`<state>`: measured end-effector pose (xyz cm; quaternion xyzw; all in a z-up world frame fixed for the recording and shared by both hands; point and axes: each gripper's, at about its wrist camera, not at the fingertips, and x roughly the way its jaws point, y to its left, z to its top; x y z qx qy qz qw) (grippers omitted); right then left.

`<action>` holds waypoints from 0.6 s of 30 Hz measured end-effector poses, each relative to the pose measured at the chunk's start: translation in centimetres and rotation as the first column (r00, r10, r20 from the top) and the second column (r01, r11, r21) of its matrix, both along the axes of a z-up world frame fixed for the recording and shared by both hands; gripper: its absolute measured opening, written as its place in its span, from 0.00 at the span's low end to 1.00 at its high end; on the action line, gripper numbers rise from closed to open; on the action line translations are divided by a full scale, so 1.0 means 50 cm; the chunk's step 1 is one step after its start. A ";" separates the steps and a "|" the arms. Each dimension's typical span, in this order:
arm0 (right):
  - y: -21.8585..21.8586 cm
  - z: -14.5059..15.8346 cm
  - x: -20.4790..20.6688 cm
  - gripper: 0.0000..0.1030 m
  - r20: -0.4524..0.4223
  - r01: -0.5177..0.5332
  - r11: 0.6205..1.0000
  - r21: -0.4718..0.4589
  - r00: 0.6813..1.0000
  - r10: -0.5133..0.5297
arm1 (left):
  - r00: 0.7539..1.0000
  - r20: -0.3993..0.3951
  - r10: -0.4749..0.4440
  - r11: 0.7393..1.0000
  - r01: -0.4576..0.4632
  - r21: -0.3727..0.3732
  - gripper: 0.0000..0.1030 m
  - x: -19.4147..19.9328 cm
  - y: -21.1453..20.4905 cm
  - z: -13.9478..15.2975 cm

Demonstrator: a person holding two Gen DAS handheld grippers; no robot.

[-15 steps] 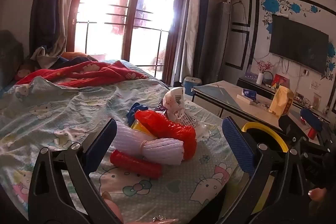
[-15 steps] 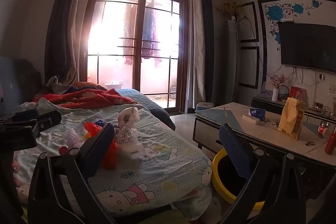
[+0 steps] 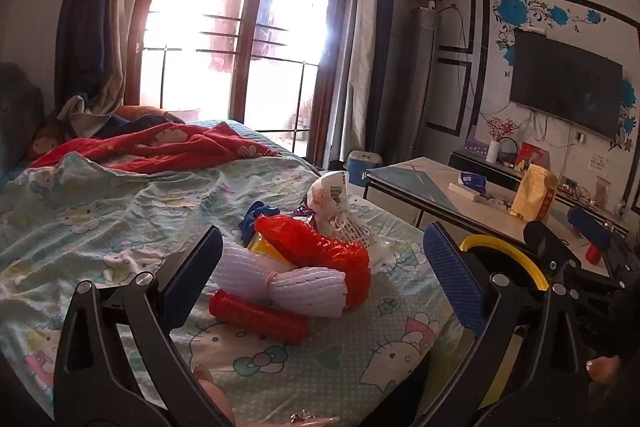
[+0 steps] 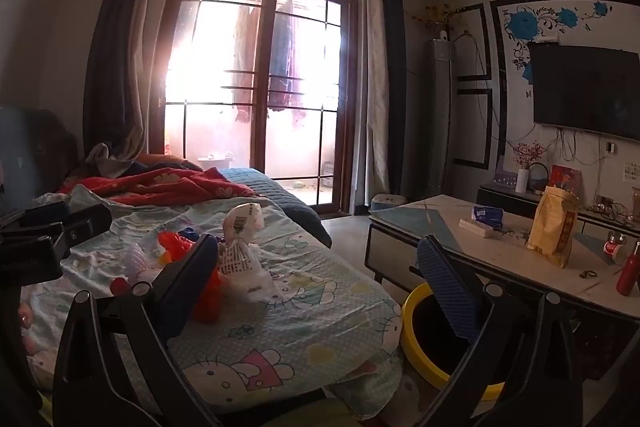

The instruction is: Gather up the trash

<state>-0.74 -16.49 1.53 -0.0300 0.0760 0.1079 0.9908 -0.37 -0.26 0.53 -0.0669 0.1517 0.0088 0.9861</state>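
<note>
The right gripper (image 4: 316, 279) is hanging wide open over the bed (image 4: 288, 331), trash (image 4: 240, 251) lying ahead and the yellow-rimmed bin (image 4: 416, 343) standing beside it.

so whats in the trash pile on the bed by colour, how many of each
red: 2, a ribbed red tube and a crumpled red bag
white: 2, a white foam net sleeve and a white printed bag
yellow: 1, a yellow piece, mostly hidden
blue: 1, a blue scrap
total: 6 that show
</note>
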 end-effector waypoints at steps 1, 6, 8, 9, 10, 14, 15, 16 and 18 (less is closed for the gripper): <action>0.003 -0.002 0.002 0.94 0.000 0.000 1.000 0.000 1.000 0.000 | 1.000 0.001 0.001 1.000 -0.001 0.001 0.90 0.000 -0.001 -0.001; 0.003 -0.003 0.003 0.94 0.000 -0.002 1.000 0.000 1.000 0.002 | 1.000 0.006 -0.002 1.000 0.002 0.003 0.90 -0.003 -0.002 0.004; 0.006 -0.002 0.005 0.94 -0.002 -0.002 1.000 -0.001 1.000 0.002 | 1.000 0.006 -0.003 1.000 0.003 0.002 0.90 -0.004 -0.003 0.005; 0.004 -0.003 0.005 0.94 -0.002 -0.001 1.000 -0.001 1.000 0.001 | 1.000 0.006 -0.002 1.000 0.002 0.003 0.90 -0.003 -0.002 0.004; 0.003 -0.001 0.000 0.94 -0.001 -0.001 1.000 -0.001 1.000 0.001 | 1.000 0.007 -0.002 1.000 0.002 0.004 0.90 -0.004 -0.003 0.005; 0.001 0.001 -0.002 0.94 -0.001 -0.002 1.000 -0.001 1.000 0.002 | 1.000 0.006 -0.002 1.000 0.002 0.003 0.90 -0.003 -0.003 0.004; 0.000 0.001 -0.003 0.94 -0.001 -0.002 1.000 -0.001 1.000 0.002 | 1.000 0.006 -0.002 1.000 0.002 0.002 0.90 -0.004 -0.004 0.005; 0.003 0.000 -0.001 0.94 -0.001 0.000 1.000 -0.001 1.000 0.000 | 1.000 0.006 -0.001 1.000 0.001 0.003 0.90 -0.004 -0.004 0.004; 0.001 0.001 -0.003 0.94 -0.001 -0.001 1.000 -0.001 1.000 0.001 | 1.000 0.007 -0.001 1.000 0.001 0.003 0.90 -0.003 -0.004 0.004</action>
